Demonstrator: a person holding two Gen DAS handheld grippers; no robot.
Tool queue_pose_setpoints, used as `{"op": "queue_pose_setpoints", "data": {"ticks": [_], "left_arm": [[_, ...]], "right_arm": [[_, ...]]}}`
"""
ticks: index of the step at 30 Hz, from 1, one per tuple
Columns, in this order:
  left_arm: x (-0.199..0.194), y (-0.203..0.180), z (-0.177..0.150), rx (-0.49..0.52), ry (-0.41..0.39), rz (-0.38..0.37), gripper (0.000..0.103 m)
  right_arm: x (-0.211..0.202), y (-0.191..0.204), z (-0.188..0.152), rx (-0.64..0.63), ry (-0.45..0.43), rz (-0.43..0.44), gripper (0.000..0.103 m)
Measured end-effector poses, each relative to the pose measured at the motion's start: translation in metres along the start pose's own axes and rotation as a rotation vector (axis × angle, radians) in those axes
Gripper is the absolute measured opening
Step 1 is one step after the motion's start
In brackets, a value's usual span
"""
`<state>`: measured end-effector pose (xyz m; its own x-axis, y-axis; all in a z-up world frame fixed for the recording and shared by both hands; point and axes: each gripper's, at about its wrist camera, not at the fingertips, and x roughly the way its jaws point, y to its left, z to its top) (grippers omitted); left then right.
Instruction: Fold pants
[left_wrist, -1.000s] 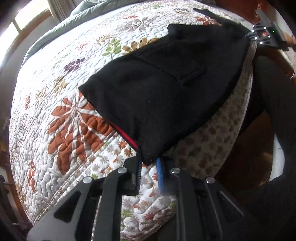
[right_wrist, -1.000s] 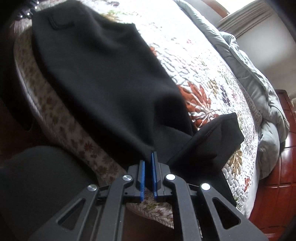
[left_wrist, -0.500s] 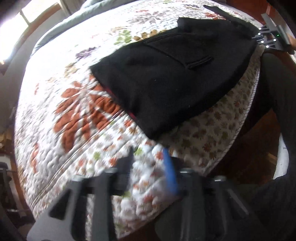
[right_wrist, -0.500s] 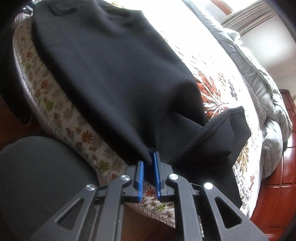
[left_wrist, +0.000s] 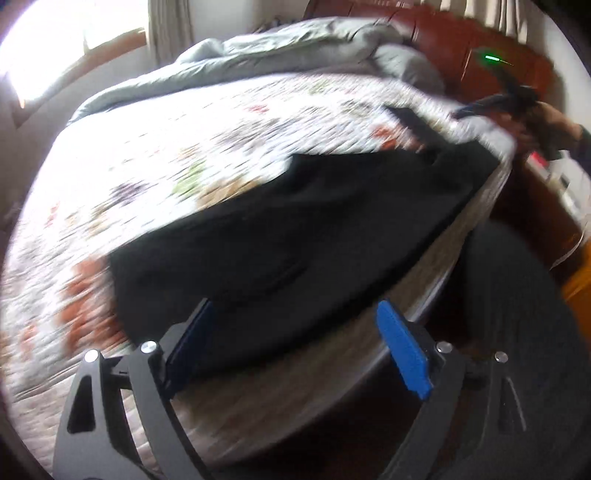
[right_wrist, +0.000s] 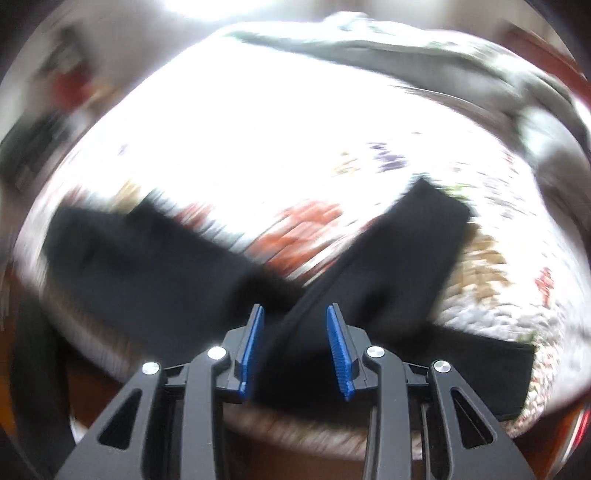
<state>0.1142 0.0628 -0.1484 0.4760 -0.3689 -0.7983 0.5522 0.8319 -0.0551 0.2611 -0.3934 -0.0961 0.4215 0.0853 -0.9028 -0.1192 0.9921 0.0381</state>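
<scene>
Two grippers, jaws opening: left gripper (left_wrist: 295, 347) grasping nothing; right gripper (right_wrist: 295, 345) released, straddling a pants (right_wrist: 388, 273) edge. Risk: that edge snagging a pad, undoing the fold on the bed (left_wrist: 229, 147).

Daylight from the window (left_wrist: 74, 33) glares; both fisheye views smear, perhaps blowing out the quilt (right_wrist: 277, 129).

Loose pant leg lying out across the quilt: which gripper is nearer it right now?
Right. The right gripper, jaws opening, hovers right at the base of the loose pant leg. The left gripper, jaws also opening, hangs over the other end of the black pants.
</scene>
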Motion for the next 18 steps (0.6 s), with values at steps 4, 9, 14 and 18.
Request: {"op": "queue_pose_setpoints", "data": {"ticks": [4, 9, 14, 18], "left_arm": [[0.070, -0.056, 0.038, 0.031, -0.001, -0.009, 0.089], [0.136, -0.073, 0.052, -0.024, 0.103, 0.002, 0.084], [0.152, -0.082, 0.044, -0.031, 0.105, 0.054, 0.091], [0.152, -0.089, 0.042, -0.012, 0.092, 0.081, 0.093]], "right_arm": [[0.052, -0.054, 0.079, 0.239, 0.052, -0.090, 0.048], [0.114, -0.078, 0.117, 0.336, 0.136, -0.191, 0.054], [0.165, -0.086, 0.134, 0.330, 0.209, -0.333, 0.060], [0.187, -0.094, 0.131, 0.341, 0.248, -0.398, 0.062]]}}
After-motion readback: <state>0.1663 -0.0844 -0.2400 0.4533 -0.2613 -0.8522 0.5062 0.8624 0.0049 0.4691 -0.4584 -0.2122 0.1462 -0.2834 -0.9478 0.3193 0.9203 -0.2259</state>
